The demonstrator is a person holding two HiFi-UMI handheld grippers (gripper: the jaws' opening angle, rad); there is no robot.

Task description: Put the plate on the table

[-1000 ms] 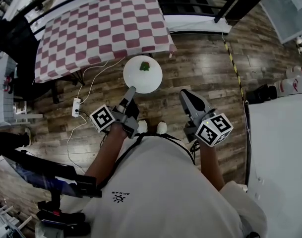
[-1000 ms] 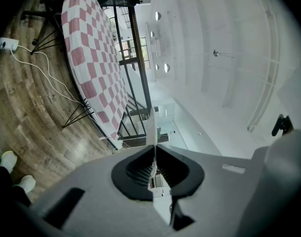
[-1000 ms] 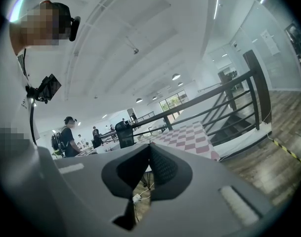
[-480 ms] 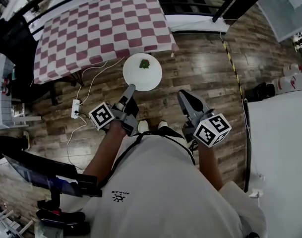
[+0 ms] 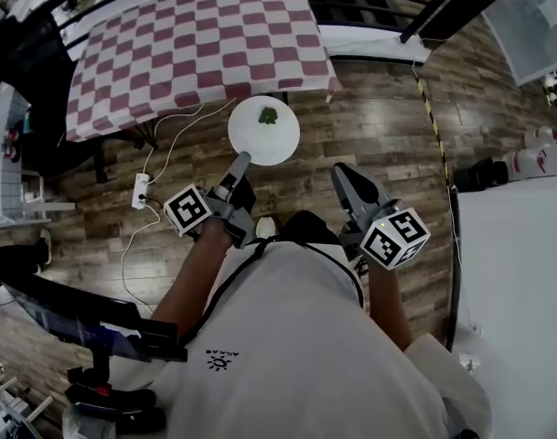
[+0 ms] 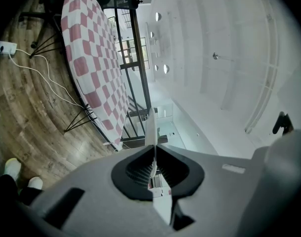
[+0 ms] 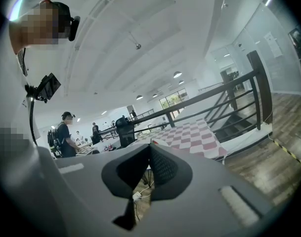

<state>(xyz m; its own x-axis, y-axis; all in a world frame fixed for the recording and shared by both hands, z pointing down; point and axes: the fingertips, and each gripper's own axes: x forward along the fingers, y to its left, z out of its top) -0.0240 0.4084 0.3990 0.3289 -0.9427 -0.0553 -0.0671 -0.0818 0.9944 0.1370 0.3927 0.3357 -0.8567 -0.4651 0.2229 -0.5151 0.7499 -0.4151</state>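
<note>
A white plate [image 5: 260, 140] carrying a small green piece [image 5: 268, 115] hangs level over the wooden floor, just short of the near edge of the table [image 5: 196, 44] with the red-and-white checked cloth. My left gripper [image 5: 239, 163] is shut on the plate's near rim. In the left gripper view the plate [image 6: 150, 127] shows edge-on, clamped between the jaws of the left gripper [image 6: 151, 149]. My right gripper [image 5: 344, 174] is held to the right of the plate, shut and holding nothing; in its own view the right gripper [image 7: 150, 146] has its tips together, pointing toward the table [image 7: 190, 135].
A white power strip [image 5: 142, 190] with cables lies on the floor left of the plate. A black railing and stairs [image 5: 369, 7] run behind the table. A white surface [image 5: 516, 291] fills the right side. A black stand [image 5: 95, 327] is at lower left. People stand far off [image 7: 66, 132].
The person has stepped toward the table, so the plate in my left gripper is now closer to the table's edge. Both grippers keep their pose.
</note>
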